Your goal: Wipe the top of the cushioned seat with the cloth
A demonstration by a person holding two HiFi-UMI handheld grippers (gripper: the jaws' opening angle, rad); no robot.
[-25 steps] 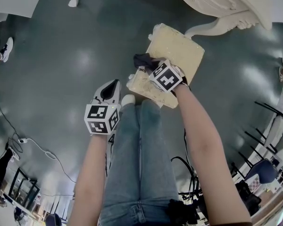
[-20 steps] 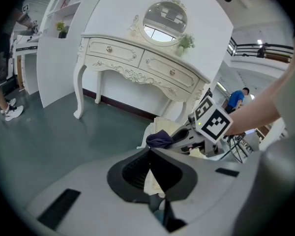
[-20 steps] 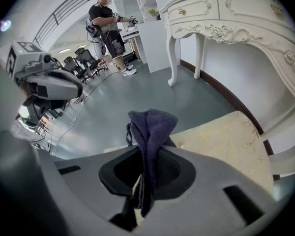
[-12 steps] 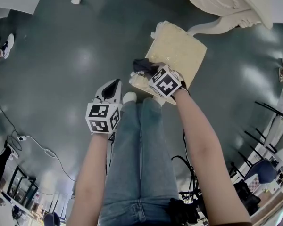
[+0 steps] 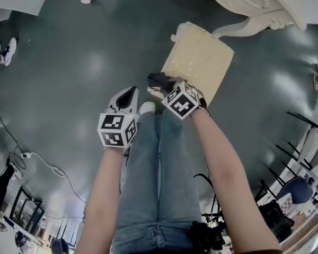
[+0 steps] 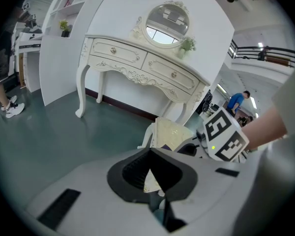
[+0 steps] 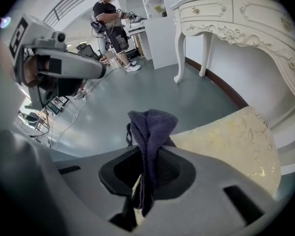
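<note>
right gripper view: the right gripper (image 7: 148,151) is clamped on the dark cloth (image 7: 150,124), bunched over the near corner of the cushioned seat (image 7: 236,136). the left gripper (image 6: 150,151), jaws together and empty, hangs off the seat's near side. likely risk: the cloth strays past the seat's edge and wipes air.

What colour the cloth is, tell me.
The cloth is dark blue-purple; right gripper view shows it best.

The head view looks steeply down from above the left gripper (image 5: 127,95) and right gripper (image 5: 163,82). Each gripper view looks close along its own jaws. All three share the cushioned seat (image 5: 199,62) ahead of the jaws, dressing table (image 6: 142,63) beyond.
</note>
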